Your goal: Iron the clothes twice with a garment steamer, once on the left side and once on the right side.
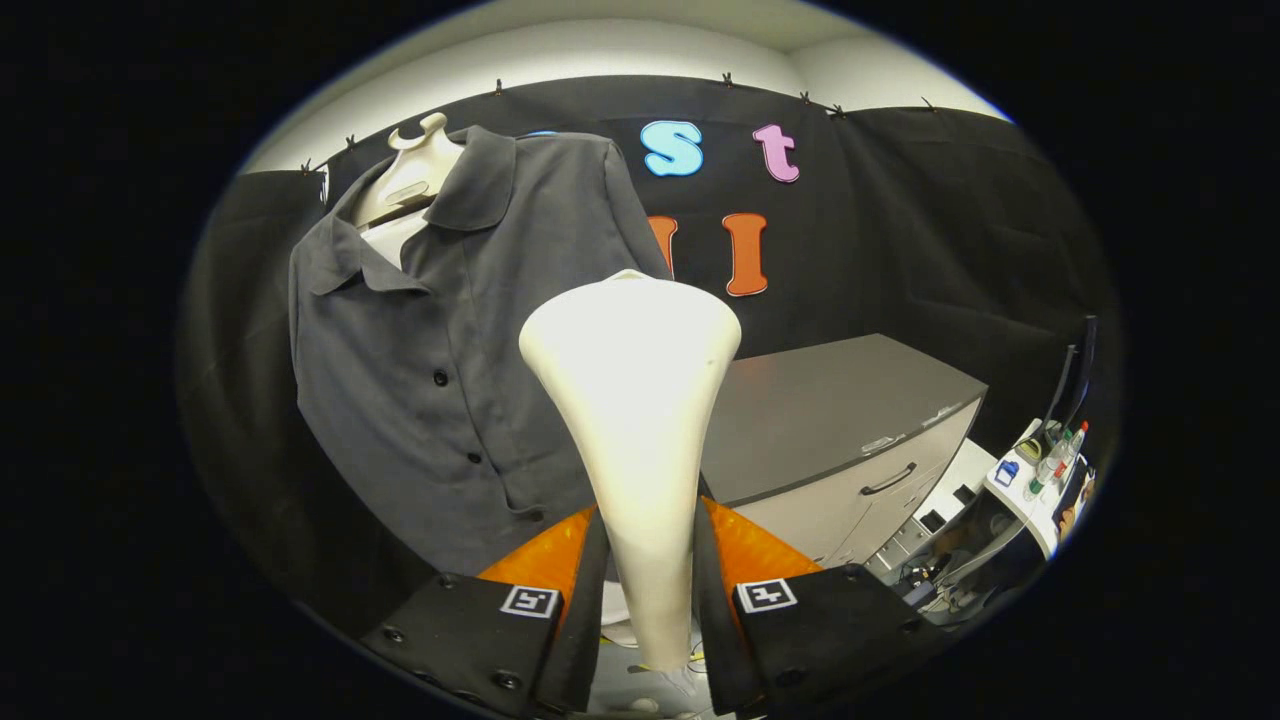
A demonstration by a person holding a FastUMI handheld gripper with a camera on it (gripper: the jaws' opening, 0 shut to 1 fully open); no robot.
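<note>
The gripper is clamped on the handle of a cream garment steamer, both fingers pressing its sides; the wide head stands upright just ahead of them. Beyond and to the left, a dark grey buttoned shirt hangs on a mannequin. A grey cabinet stands to the right.

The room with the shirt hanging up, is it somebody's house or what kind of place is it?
Probably a test booth, not a home: black cloth wall, a grey shirt on a mannequin, a grey cabinet. The gripper is shut on the steamer.
</note>
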